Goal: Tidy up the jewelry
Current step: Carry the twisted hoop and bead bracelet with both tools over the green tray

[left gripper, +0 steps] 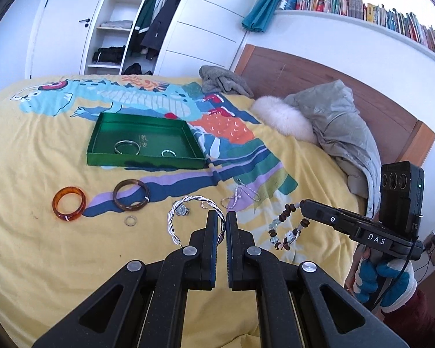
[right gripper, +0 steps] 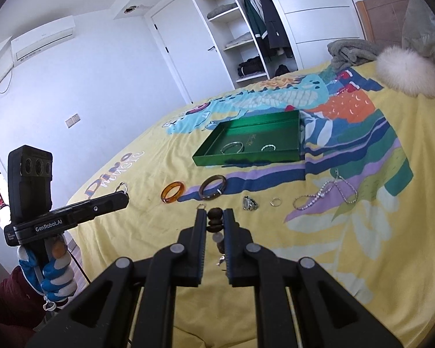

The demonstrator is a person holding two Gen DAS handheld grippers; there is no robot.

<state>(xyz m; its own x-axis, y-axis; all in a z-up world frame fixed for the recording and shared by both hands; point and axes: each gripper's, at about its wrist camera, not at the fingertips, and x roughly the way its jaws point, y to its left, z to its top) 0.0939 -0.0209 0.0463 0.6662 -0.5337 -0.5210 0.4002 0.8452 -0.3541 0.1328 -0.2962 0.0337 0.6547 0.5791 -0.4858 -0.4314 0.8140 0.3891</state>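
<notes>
My left gripper point(left gripper: 221, 217) is shut on a twisted silver bangle point(left gripper: 171, 223), held above the yellow bedspread. My right gripper point(right gripper: 214, 214) is shut on a bracelet of brown and pale beads point(right gripper: 214, 220). In the left wrist view that bracelet point(left gripper: 287, 229) dangles from the right gripper point(left gripper: 304, 206). In the right wrist view the left gripper point(right gripper: 124, 197) sits at the far left. A green tray point(left gripper: 145, 159) holds a silver bangle point(left gripper: 126, 147) and a small ring point(left gripper: 168, 153). Before it lie an orange bangle point(left gripper: 69, 207), a brown bangle point(left gripper: 130, 198) and a pearl chain point(left gripper: 240, 195).
A thin ring point(right gripper: 275, 201) and a chunky ring point(right gripper: 250, 203) lie on the bedspread near the chain. A grey jacket with a white fur collar point(left gripper: 333, 121) lies by the wooden headboard point(left gripper: 304, 69). An open wardrobe point(left gripper: 136, 23) stands beyond the bed. Gloved hands point(left gripper: 385, 284) hold the handles.
</notes>
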